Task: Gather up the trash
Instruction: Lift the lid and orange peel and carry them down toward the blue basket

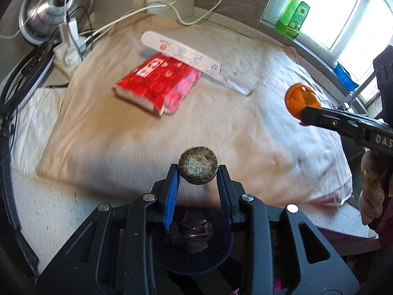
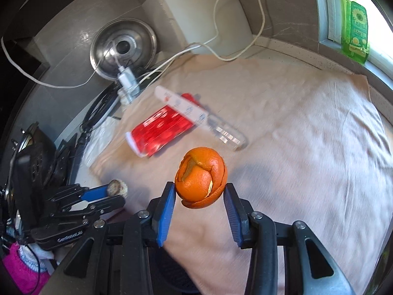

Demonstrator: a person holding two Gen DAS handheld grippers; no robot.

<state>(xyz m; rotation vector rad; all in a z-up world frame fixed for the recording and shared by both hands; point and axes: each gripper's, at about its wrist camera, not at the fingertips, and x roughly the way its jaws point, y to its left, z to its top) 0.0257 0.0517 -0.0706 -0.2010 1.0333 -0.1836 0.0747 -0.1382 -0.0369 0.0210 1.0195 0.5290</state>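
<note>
Though both pieces of trash are off the cloth, neither is safe yet.

Left grip: the left gripper (image 1: 198,169) is clamped on a brown fuzzy disc (image 1: 198,168), pinched at its rim by the blue pads, the disc sitting right at the fingertips.

Right grip: the right gripper (image 2: 200,189) is clamped on an orange peel (image 2: 201,177), a hollow curled shell caught between the tips.

Risk, peel: I would guess the peel is the weak one; it is springy and split, so a jolt or a squeeze could fold it and let it slide out ahead of the fingers onto the beige cloth (image 1: 103,132).

Risk, disc: held only at the edge, it might pivot and drop.

Risk, basket: a dark mesh basket (image 1: 221,243) shows just beneath the left gripper; releasing too far forward would miss it.

Left behind: a red packet (image 1: 157,83) and a clear tube (image 1: 186,54) lie well ahead of both grippers.

Pose: both grippers tilt steeply downward, side by side, the right one just off to the left one's right.
</note>
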